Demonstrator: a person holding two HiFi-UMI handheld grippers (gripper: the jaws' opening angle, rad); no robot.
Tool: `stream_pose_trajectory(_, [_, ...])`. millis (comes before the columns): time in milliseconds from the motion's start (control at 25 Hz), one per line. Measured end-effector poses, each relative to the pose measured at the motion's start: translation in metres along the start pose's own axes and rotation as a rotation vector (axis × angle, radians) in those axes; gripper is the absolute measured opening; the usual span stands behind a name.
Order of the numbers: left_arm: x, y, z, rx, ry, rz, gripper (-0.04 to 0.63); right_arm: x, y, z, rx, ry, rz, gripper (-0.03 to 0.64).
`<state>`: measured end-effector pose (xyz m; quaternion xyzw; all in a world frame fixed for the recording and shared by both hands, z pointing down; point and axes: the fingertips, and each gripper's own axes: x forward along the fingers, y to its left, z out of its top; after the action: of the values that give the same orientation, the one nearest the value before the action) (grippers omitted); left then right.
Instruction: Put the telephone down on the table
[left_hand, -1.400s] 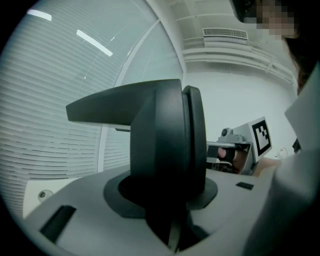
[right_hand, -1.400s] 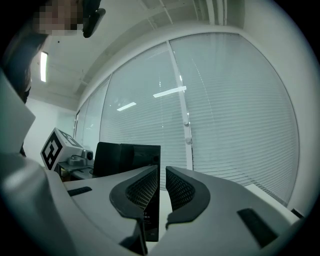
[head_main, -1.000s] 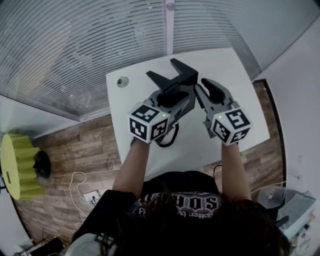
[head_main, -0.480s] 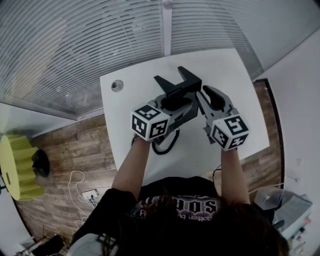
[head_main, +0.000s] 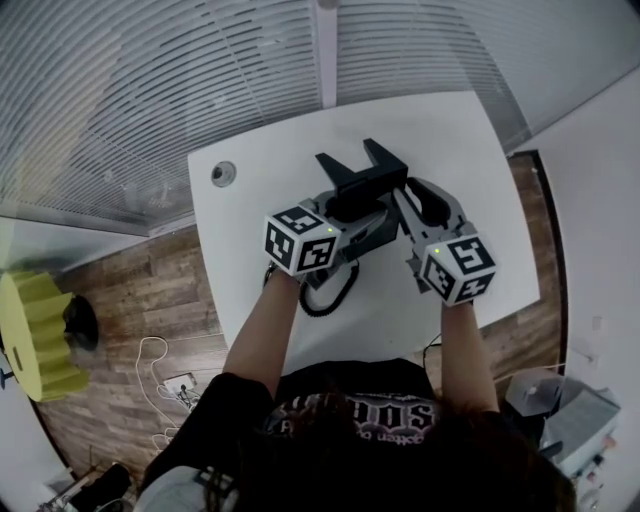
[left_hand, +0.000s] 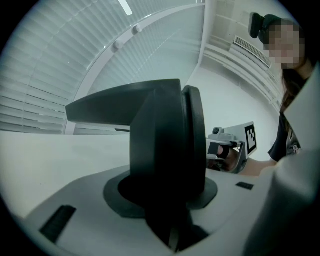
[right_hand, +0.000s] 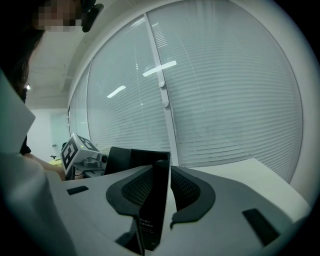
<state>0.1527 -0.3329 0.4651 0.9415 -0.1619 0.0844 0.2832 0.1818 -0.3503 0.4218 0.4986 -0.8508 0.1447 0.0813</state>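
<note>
A black desk telephone (head_main: 362, 172) is held over the middle of the white table (head_main: 460, 135) between both grippers. My left gripper (head_main: 352, 207) is shut on a thick rounded black part of the telephone (left_hand: 167, 150), which fills the gap between its jaws. My right gripper (head_main: 411, 192) is shut on a thin black edge of the telephone (right_hand: 156, 200), standing upright between its pads. The coiled cord (head_main: 328, 291) loops down under the left gripper toward the table's near side. I cannot tell whether the telephone touches the table.
A round cable hole (head_main: 222, 173) sits at the table's far left corner. Window blinds (head_main: 150, 90) run behind the table. Wooden floor lies to the left with a yellow object (head_main: 35, 335) and loose cables (head_main: 165, 375). The table's right half is bare.
Both grippers keep their hold on the telephone. The grippers and the telephone have drifted a little rightward over the table, and more of the cord loop shows below the left gripper.
</note>
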Motion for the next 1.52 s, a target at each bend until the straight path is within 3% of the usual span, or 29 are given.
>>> stream_pose_trajectory(480, [0.022,0.025,-0.008,-0.098,0.040,-0.051,0.158,0.023,-0.019,-0.015,0.028,0.036,0.025,0.121])
stream_pose_trajectory(1000, [0.021,0.057,-0.013,-0.206,0.048,-0.003,0.178,0.058,-0.019,-0.025,0.062,0.067,0.079,0.121])
stream_pose_trajectory(1320, [0.019,0.078,-0.027,-0.385,0.033,0.006,0.195,0.073,-0.017,-0.045,0.086,0.114,0.108,0.121])
stream_pose_trajectory(1520, [0.019,0.079,-0.029,-0.435,0.042,-0.005,0.195,0.076,-0.017,-0.051,0.089,0.130,0.108,0.121])
